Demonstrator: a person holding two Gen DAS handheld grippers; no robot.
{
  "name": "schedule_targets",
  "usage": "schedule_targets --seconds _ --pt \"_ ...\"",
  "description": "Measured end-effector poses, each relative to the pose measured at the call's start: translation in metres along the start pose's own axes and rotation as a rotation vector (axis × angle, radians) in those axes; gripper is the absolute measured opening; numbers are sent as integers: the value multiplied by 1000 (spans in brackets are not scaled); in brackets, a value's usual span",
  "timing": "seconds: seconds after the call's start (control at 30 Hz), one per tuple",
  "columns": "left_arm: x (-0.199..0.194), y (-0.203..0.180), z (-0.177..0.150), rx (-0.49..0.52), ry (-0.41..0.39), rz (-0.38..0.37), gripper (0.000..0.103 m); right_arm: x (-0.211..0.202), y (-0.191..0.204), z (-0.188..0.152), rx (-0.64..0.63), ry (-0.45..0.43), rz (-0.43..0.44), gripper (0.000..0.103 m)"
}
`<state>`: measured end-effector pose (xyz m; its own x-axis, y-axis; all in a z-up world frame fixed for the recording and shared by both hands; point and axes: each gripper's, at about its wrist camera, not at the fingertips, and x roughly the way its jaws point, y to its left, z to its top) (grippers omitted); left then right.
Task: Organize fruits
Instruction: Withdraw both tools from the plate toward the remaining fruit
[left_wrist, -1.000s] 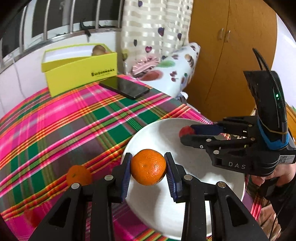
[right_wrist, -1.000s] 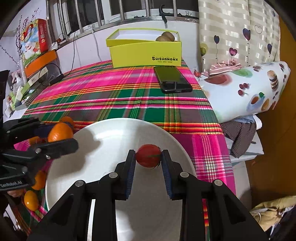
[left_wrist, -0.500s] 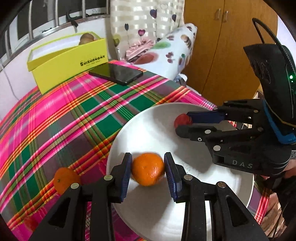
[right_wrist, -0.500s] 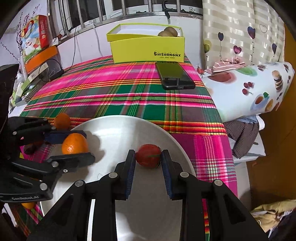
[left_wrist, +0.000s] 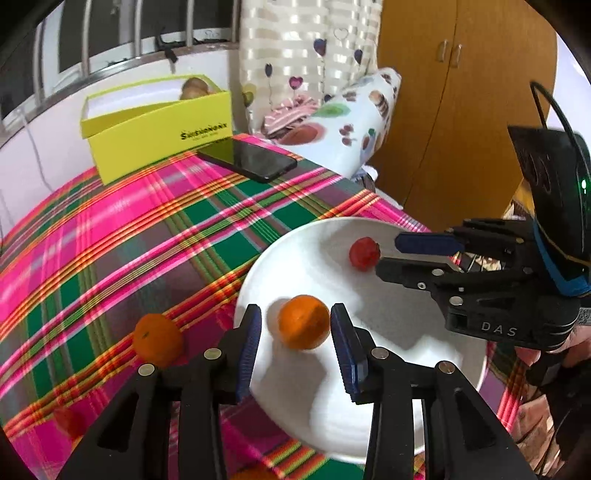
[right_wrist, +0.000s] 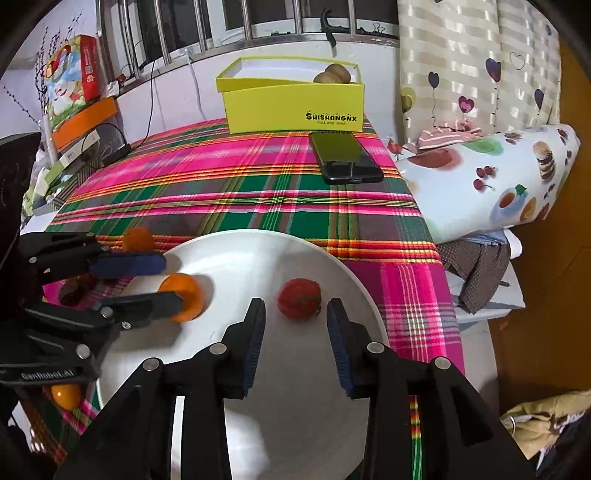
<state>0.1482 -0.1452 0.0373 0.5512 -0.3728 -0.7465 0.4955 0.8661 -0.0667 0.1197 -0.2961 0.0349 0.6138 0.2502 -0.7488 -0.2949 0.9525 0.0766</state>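
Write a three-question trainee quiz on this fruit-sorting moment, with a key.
1. True or false: the left gripper clamps the orange.
2. The red fruit lies on: A) the white plate B) the tablecloth C) the yellow box.
3. What dark flat thing lies in front of the yellow box?

Key: 1. False: both it and the right gripper are open. 2. A. 3. A phone.
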Motion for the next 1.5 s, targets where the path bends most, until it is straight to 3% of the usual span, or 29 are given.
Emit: schedule_targets --seconds 0.5,0.9,1.5 --pt "-65 22 -42 -107 -101 69 48 -47 31 -27 26 -59 21 36" --pt "-98 46 -81 -176 -124 117 48 -57 65 -37 -7 -61 63 36" --pt "-128 78 -111 -263 -126 165 48 -62 111 -35 -86 -53 151 36"
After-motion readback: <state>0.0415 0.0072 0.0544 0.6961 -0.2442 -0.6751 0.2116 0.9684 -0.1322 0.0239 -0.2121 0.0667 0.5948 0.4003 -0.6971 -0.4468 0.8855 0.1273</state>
